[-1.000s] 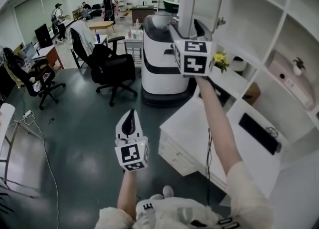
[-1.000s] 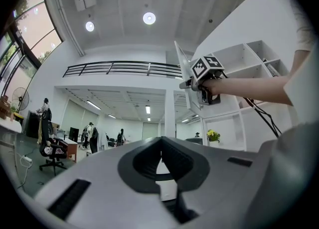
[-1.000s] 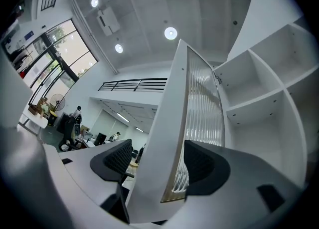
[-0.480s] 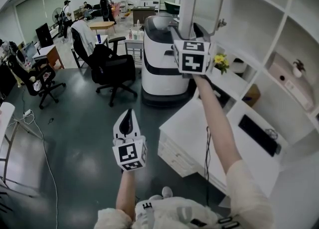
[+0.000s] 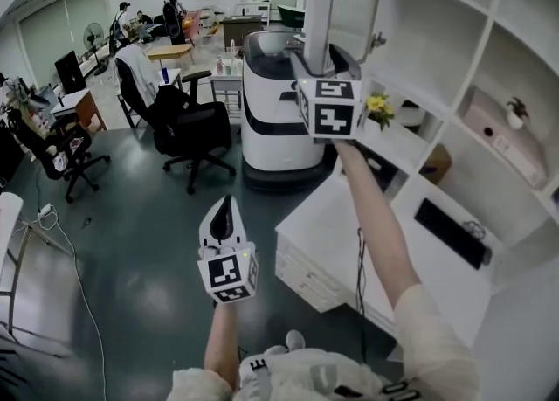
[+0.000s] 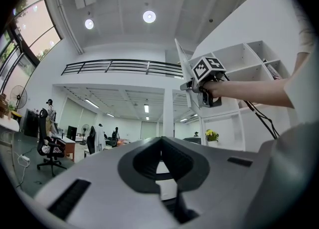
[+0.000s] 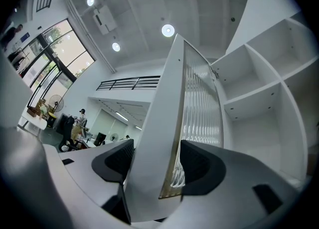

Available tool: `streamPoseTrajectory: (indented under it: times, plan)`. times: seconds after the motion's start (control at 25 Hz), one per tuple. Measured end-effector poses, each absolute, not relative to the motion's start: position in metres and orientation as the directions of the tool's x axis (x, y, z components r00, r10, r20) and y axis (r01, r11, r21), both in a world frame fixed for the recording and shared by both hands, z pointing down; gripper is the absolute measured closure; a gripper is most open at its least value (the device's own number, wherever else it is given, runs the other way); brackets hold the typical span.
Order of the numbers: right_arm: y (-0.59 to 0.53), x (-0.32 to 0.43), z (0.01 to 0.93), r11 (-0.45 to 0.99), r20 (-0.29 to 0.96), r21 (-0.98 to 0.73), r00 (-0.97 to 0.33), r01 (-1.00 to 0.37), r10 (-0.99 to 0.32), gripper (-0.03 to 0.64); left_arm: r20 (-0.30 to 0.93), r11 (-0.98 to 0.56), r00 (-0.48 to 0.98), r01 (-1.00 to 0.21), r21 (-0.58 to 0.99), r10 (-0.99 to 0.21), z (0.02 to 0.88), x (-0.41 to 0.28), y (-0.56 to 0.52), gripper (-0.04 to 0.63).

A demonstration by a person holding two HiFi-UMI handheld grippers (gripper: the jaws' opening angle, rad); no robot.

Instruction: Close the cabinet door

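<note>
Your right tool [image 5: 325, 57] is raised at arm's length and clenched on the cabinet door [image 5: 320, 2]. In the right gripper view the right tool [image 7: 155, 167] has one dark pad on each side of the cabinet door [image 7: 162, 123], pressing its white frame just beside the ribbed glass panel [image 7: 199, 103]. The door stands open, swung well out from the white shelf unit [image 5: 489, 50] at your right, with its free edge toward you. Your left tool [image 5: 223, 214] hangs low in front of you over the grey floor [image 5: 131, 242], well apart from the door. In the left gripper view the left tool [image 6: 159, 159] is clenched on nothing, its pads drawn together. Yellow flowers [image 5: 377, 104] sit in a shelf compartment just right of your raised tool, and a black keyboard [image 5: 450, 233] lies on the white table [image 5: 336, 216] below.
</note>
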State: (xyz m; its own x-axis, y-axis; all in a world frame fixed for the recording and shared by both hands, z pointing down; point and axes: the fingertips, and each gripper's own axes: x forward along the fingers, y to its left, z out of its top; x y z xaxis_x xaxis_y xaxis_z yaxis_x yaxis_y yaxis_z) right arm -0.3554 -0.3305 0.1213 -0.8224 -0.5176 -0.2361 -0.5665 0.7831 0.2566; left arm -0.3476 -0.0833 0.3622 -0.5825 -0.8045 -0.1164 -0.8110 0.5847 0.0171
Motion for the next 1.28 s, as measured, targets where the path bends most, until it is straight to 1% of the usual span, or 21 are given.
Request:
streamPoseTrajectory:
  times: [0.16, 0.24, 0.52, 0.8, 1.04, 1.28]
  plan:
    - [-0.327, -0.350, 0.121, 0.779, -0.244, 0.276, -0.825, -0.563, -0.510, 0.325, -0.113, 0.568, -0.565, -0.823, 0.013, -0.817, 0.364, -0.343, -0.091, 0.589]
    - [-0.320, -0.347, 0.120, 0.776, -0.243, 0.293, -0.829, -0.558, -0.504, 0.343, -0.113, 0.558, -0.556, -0.829, 0.006, -0.824, 0.364, -0.341, -0.094, 0.590]
    - [-0.322, -0.328, 0.121, 0.778, -0.259, 0.308, -0.835, -0.548, -0.486, 0.360, -0.117, 0.528, -0.523, -0.849, -0.013, -0.844, 0.363, -0.331, -0.109, 0.589]
    - [-0.324, -0.303, 0.122, 0.770, -0.276, 0.309, -0.828, -0.558, -0.488, 0.398, -0.133, 0.472, -0.468, -0.881, 0.002, -0.873, 0.354, -0.311, -0.129, 0.591]
    - [-0.328, -0.286, 0.123, 0.776, -0.262, 0.307, -0.833, -0.551, -0.488, 0.406, -0.143, 0.442, -0.435, -0.897, -0.018, -0.889, 0.347, -0.300, -0.140, 0.589]
    - [-0.327, -0.266, 0.122, 0.762, -0.281, 0.311, -0.821, -0.568, -0.497, 0.426, -0.142, 0.411, -0.404, -0.911, -0.023, -0.904, 0.348, -0.292, -0.150, 0.591]
